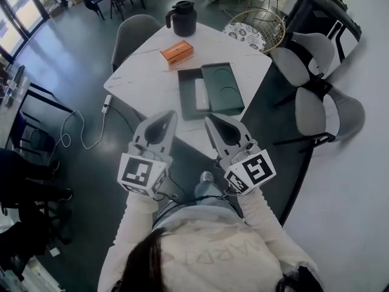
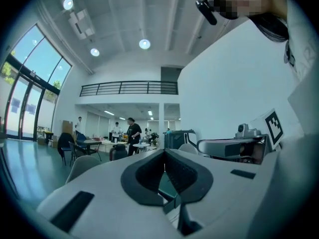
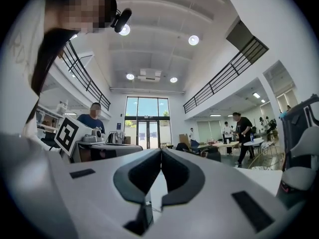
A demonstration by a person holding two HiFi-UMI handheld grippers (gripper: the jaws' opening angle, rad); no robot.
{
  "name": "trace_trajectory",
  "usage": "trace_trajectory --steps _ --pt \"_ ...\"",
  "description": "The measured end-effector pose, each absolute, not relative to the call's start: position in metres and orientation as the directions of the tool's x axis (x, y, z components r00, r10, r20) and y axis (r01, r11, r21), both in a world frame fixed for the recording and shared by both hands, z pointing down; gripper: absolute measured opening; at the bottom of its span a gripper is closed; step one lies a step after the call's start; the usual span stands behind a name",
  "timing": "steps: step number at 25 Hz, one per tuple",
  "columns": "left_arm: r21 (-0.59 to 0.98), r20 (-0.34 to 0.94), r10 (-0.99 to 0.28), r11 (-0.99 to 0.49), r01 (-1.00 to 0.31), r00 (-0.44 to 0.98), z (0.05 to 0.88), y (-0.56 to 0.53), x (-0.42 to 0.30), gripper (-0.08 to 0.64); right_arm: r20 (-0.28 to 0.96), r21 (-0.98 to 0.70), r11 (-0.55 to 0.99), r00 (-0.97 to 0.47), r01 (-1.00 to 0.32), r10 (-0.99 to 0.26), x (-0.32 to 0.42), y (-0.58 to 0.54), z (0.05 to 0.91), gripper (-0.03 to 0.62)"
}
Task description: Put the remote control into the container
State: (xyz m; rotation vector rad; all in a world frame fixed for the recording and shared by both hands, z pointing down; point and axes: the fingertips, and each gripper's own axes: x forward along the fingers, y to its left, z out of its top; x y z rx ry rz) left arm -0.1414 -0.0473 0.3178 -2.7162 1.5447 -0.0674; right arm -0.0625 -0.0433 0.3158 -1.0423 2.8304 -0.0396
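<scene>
A dark green container [image 1: 189,111] lies open on the white table [image 1: 140,78], with its lid part [image 1: 222,89] on the right. A slim white object, apparently the remote control [image 1: 202,94], lies in the container's left half. My left gripper [image 1: 171,117] and right gripper [image 1: 209,121] hover side by side near the table's front edge, short of the container. Both point toward it and are shut, with nothing between their jaws. In the left gripper view, my left gripper [image 2: 164,156] shows closed tips. The right gripper view shows the same of my right gripper [image 3: 161,153].
A black jug [image 1: 182,18] and an orange box [image 1: 177,52] stand farther back on the table. Grey chairs [image 1: 328,111] stand at the right and another [image 1: 132,34] at the far left. A wire chair [image 1: 256,29] is behind. A white cable [image 1: 85,129] lies on the floor.
</scene>
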Motion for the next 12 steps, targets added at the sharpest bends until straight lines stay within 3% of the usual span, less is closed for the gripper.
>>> trace_trajectory --steps 12 --pt "-0.073 0.060 -0.780 -0.626 -0.777 0.623 0.310 0.058 -0.165 0.012 -0.110 -0.001 0.677 -0.673 -0.736 -0.732 -0.108 0.059 0.305 0.015"
